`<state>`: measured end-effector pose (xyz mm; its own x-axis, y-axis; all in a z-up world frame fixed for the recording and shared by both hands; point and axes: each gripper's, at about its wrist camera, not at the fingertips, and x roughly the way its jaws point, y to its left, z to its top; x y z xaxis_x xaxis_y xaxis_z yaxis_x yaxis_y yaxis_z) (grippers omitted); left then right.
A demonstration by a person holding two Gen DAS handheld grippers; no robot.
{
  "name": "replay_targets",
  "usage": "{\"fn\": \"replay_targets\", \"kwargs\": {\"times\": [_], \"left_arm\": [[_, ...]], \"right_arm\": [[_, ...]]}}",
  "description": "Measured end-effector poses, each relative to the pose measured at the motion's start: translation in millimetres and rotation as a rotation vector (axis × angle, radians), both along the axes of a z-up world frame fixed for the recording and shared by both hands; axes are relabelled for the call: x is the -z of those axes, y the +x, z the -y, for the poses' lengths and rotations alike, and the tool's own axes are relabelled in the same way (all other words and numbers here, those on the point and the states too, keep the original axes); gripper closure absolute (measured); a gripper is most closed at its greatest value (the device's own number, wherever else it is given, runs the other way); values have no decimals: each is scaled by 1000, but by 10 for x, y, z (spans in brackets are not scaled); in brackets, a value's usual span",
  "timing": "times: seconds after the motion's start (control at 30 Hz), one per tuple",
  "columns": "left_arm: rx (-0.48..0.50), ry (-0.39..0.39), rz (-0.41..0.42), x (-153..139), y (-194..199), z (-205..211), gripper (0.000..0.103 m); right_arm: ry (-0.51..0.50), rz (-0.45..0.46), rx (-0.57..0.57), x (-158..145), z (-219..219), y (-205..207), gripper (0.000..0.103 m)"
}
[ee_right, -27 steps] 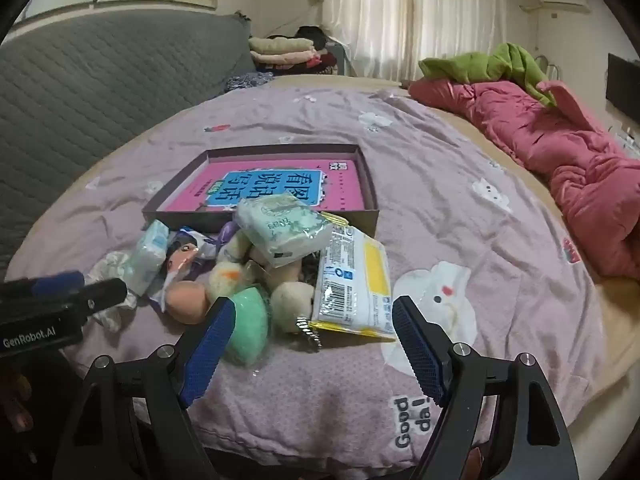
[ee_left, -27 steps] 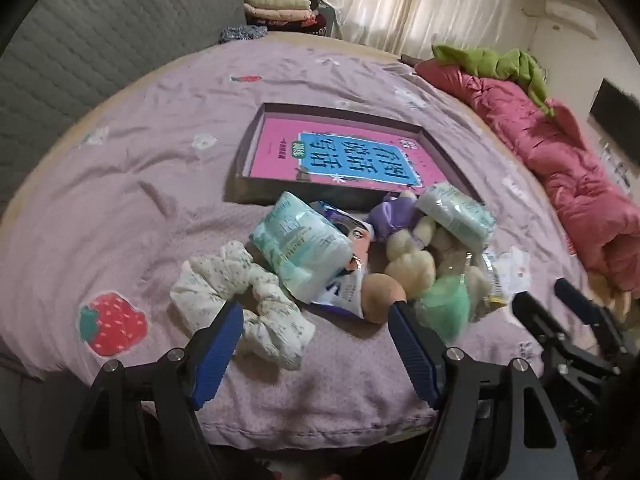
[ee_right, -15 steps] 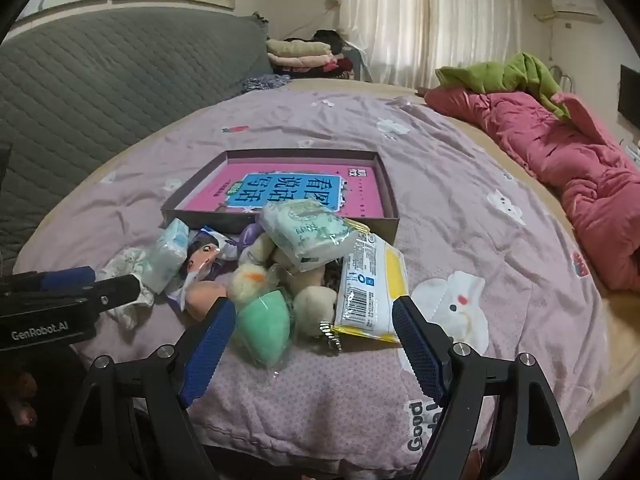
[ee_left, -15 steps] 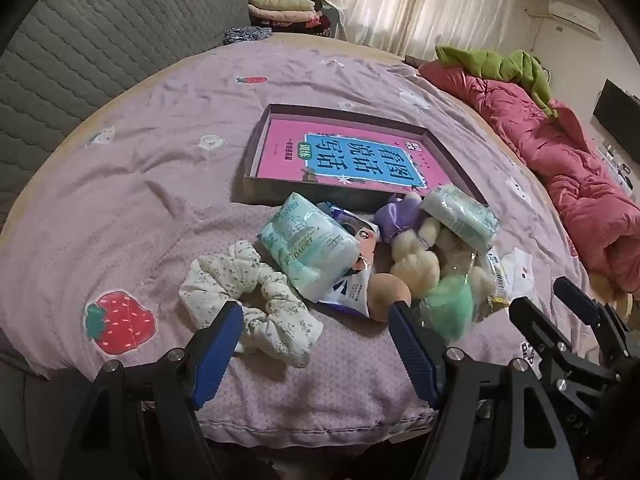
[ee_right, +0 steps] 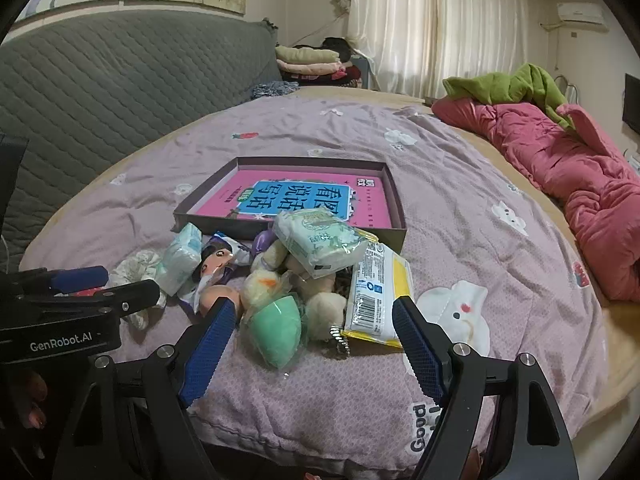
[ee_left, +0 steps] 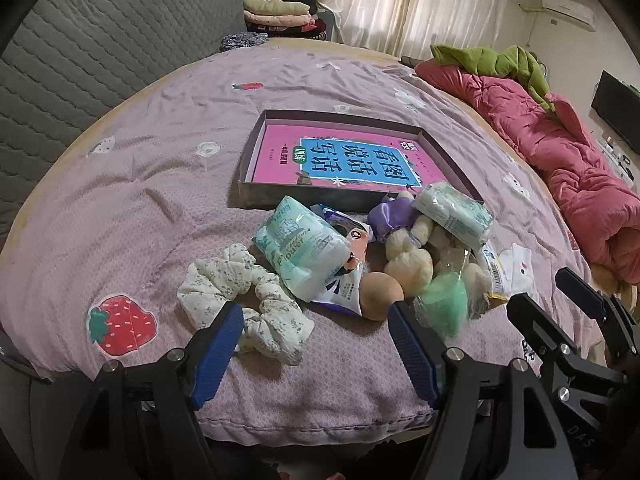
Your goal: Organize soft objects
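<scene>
Purple bedding [ee_left: 120, 208] printed with strawberries covered the bed, with a grey quilted headboard [ee_right: 100, 88] behind it and a pink duvet [ee_right: 580, 184] bunched along the right side.

Both tongs hung above the near edge of the bed, tilted downward. The left tongs [ee_left: 316, 344] were spread as wide as they go, gripping nothing; the left blue pad overlapped the near edge of a white floral scrunchie [ee_left: 248, 296] in the left wrist view, though contact could not be told. The right pad sat in front of a peach sponge [ee_left: 380, 292] and a green sponge [ee_left: 444, 300]. The right tongs [ee_right: 312, 344] were likewise fully released and empty, with the green sponge [ee_right: 276, 332], wrapped in clear film, lying between the pads in the right wrist view, apart from both.

Further out, the soft objects lay heaped together: a pale blue tissue pack [ee_left: 300, 244] leaning on a cartoon-printed packet [ee_left: 344, 292], cream plush balls [ee_left: 408, 264], a purple plush piece [ee_left: 388, 216], a second, greenish tissue pack [ee_right: 320, 240] resting on top of the heap, and a yellow-and-white packet [ee_right: 380, 292] on the heap's right side. A keychain clasp [ee_right: 340, 340] trailed from one plush ball.

Just behind the heap stood a shallow dark box [ee_left: 256, 188], holding only a pink book [ee_left: 352, 160] with a blue title panel. Folded clothes [ee_right: 308, 60] were stacked beyond the bed beside white curtains [ee_right: 440, 24].
</scene>
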<state>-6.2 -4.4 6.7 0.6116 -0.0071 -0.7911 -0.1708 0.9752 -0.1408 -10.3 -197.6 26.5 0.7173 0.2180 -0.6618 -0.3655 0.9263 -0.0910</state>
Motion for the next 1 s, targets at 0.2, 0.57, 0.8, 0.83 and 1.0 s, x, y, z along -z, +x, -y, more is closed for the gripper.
{"fn": "replay_targets", "kwargs": {"times": [0.2, 0.57, 0.8, 0.83, 1.0], "left_arm": [[1, 11, 1, 2, -4, 24, 29], [2, 12, -7, 16, -4, 28, 29], [3, 11, -18, 37, -2, 20, 29], [2, 12, -18, 36, -4, 17, 29], [0, 13, -16, 37, -8, 17, 29]], "right_arm": [[-3, 1, -8, -5, -29, -24, 21], [0, 6, -8, -2, -13, -13, 21], [2, 5, -10, -5, -19, -7, 21], [3, 7, -11, -6, -19, -9, 21], [2, 9, -13, -7, -26, -9, 21]]}}
